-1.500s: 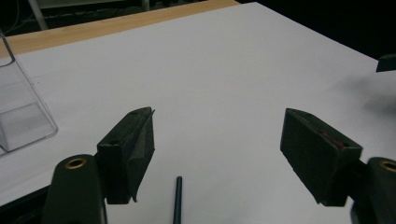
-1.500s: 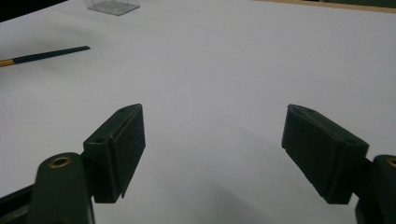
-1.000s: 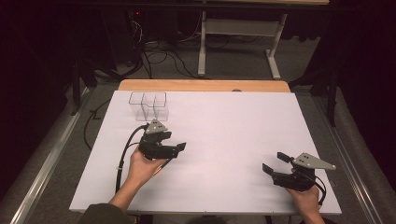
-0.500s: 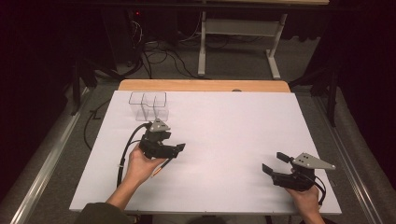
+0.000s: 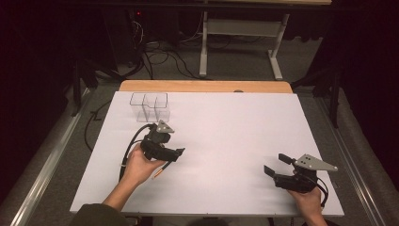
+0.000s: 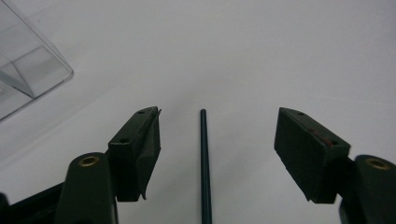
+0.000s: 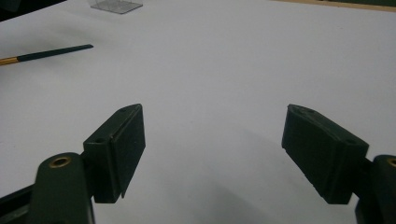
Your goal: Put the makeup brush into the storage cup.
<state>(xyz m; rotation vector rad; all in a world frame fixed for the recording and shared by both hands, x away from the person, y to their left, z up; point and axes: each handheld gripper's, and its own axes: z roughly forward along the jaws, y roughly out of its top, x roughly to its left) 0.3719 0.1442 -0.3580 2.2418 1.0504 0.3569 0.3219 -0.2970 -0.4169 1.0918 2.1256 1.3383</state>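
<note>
I work in what looks like a lab or test room, not a home: under my jaws lies a plain white sheet (image 5: 226,141) covering a wooden-edged table (image 5: 202,86), bare and evenly lit while the room around it stays dark. Far ahead of my jaws, past the table's far edge, loose cables (image 5: 160,56) tangle over grey carpet (image 5: 235,66) beside the metal frame of another desk (image 5: 240,42). A metal rail (image 5: 51,160) runs along the floor to my left.
</note>
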